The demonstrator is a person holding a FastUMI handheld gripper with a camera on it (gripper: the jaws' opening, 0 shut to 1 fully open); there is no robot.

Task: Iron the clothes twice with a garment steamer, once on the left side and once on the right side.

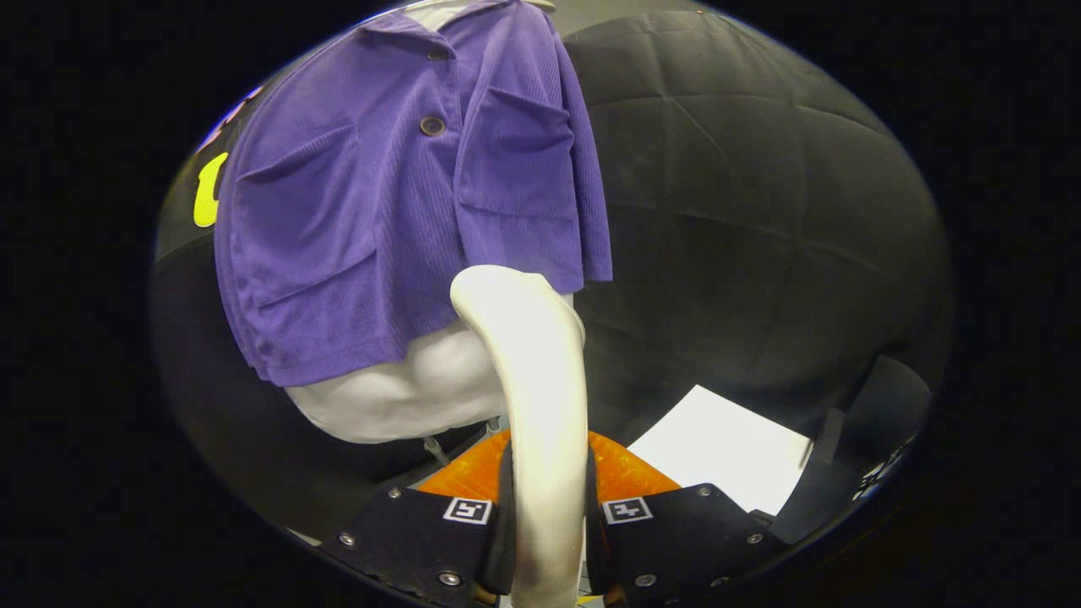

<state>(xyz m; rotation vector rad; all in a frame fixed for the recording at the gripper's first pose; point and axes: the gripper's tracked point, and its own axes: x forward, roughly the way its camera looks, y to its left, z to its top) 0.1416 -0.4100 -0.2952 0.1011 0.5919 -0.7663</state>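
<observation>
Steamer handle is what counts for handling: the garment steamer (532,380) is a smooth, cream-white plastic body that rises from between the fingers and curves toward the clothes, its head just below the shirt hem. The gripper (547,540) is clamped on its lower shaft, one black finger pressing each side, so the hold sits low on the neck. Glossy, rounded plastic of this kind is likely to be slippery and may twist between the pads if the head is pushed sideways, so a firm, squared grip on the straight part of the shaft looks safer than one on the curve. It seems rigid and fairly light, though a water tank, if it has one, cannot be seen.

The purple shirt (397,194) hangs beyond the fingers on a white mannequin torso (397,397), buttoned, with two chest pockets and short sleeves. The ribbed cloth looks soft and loose; it will probably give and swing under contact, so light strokes down each front panel are advisable, avoiding the buttons and pocket edges.

Below, an orange object (625,473) lies just behind the fingers, and a white sheet (726,456) lies on the bench near its right edge. The steamer head seems placed to begin near the shirt's middle or right panel.
</observation>
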